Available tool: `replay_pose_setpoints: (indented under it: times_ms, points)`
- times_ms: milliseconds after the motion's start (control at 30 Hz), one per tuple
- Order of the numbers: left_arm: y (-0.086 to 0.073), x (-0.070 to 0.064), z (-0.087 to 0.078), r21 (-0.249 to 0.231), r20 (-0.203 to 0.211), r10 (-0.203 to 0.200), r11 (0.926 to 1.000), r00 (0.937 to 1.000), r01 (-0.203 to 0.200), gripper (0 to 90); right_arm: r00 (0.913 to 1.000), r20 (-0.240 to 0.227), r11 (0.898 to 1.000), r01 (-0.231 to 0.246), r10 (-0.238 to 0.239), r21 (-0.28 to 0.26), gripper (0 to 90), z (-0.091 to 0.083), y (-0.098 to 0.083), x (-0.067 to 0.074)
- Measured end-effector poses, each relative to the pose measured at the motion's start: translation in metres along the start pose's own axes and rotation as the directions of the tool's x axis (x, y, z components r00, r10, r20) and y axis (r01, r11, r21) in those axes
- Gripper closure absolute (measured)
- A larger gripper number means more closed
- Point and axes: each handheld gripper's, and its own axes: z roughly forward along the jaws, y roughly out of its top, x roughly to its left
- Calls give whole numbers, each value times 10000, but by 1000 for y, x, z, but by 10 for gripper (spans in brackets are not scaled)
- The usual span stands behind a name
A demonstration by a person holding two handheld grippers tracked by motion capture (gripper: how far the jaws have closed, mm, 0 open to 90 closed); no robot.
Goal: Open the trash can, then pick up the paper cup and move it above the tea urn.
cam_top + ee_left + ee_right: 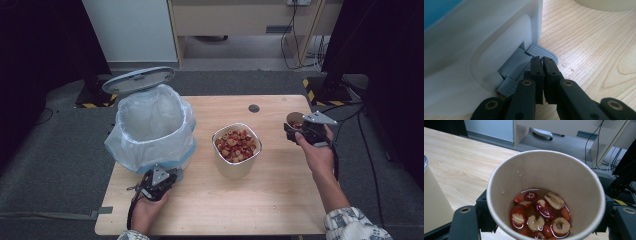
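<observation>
- The left gripper (161, 176) sat near the table's (280, 200) front left edge, its two black jaws pressed together with nothing between them, tips resting on the ribbed grey pedal (541, 51) at the foot of the bin (150, 125)
- The pedal was a flat, rounded tab of grooved plastic jutting from a recess in the bin's smooth pale wall
- The bin stood at the table's left edge, lined with a thin, crinkled, see-through bag (125, 145) folded over its rim; its oval grey lid (138, 80) stood raised behind it
- The right gripper (296, 131) hung near the right edge, jaws clamped on the sides of a round paper cup (554, 170), held upright
- The cup had a smooth cream inside, beaded with drops, and held glossy red fruit slices (541, 213) with pale centres in a little clear liquid
- A squarish, round-cornered white tub (237, 165) stood at the middle of the pale wood-grain table, heaped with similar red and pale pieces
- A small dark round disc (254, 108) lay near the far edge
</observation>
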Motion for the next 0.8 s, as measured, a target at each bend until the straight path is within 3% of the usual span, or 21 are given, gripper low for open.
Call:
replay_pose_setpoints:
  times_ms: [800]
  points:
    - [0,0,0,-11,3,-39,10000,10000,39,864,9999,-78,9997,86,-88,-247,282,-5,36,-11]
